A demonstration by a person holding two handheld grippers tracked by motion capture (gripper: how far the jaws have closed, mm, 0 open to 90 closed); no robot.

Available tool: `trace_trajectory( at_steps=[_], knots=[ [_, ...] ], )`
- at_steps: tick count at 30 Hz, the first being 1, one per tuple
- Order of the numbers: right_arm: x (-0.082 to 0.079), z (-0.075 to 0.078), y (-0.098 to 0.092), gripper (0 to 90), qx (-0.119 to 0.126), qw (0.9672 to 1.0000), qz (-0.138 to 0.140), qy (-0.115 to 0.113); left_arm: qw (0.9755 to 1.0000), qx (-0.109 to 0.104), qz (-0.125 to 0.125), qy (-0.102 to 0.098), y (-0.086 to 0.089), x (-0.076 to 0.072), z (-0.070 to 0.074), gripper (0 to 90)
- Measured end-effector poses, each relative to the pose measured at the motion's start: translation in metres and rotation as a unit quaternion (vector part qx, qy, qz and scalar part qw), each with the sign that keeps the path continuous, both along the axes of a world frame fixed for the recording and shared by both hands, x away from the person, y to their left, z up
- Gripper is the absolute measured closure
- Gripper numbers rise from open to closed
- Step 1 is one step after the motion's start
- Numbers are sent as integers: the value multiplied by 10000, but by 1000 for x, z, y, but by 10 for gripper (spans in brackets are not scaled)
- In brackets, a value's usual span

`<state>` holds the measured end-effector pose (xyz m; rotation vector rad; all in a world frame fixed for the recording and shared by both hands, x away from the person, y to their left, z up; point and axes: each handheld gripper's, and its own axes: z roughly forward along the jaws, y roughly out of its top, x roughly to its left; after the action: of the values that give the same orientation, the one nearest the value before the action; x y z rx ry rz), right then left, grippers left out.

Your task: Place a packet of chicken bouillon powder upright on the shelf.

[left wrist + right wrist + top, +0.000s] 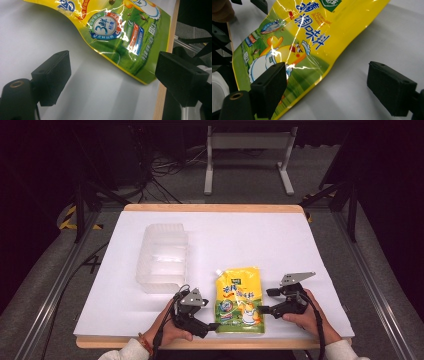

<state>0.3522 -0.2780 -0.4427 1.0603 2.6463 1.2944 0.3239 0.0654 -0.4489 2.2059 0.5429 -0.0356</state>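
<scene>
**Q:** High view first, what's actually on the table and is anything in that tub?

**A:** So there's a clear ribbed plastic tub on the white sheet, left of middle, and from what I can see it's got nothing in it. Near my edge lies a glossy yellow-and-green pouch, flat on its back, spout corner pointing away from me. Crinkly foil-type film, cartoon chick on the front, lots of glare.

**Q:** And your grippers?

**A:** My left gripper sits at the pouch's near left corner, jaws spread wide, nothing between them; in the left gripper view the pouch edge lies just ahead of the jaws. My right gripper is at the pouch's right edge, also gaping wide, gripping nothing. In the right gripper view one jaw overlaps the pouch edge, the other is over bare white sheet.
</scene>
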Motion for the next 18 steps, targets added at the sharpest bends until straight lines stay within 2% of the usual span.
trace_trajectory(
  at_steps=[2,3,5,12,14,18],
  knots=[
    [4,0,4,173,67,10000,1,48,10000,25,-25,33,-5,5,-1,137],
    [5,0,5,173,82,9999,2,59,9999,45,-33,110,-8,9,-2,134],
    [6,0,6,173,80,9999,-8,60,9999,77,-38,113,-10,11,-3,134],
    [15,-2,16,186,183,9998,14,111,9997,-23,-108,212,-20,23,-2,124],
    [17,-1,22,211,212,9997,72,107,9996,-104,-145,218,-22,27,0,145],
    [19,0,28,255,269,9996,72,80,9997,-138,-38,220,-24,31,1,176]
  ],
)
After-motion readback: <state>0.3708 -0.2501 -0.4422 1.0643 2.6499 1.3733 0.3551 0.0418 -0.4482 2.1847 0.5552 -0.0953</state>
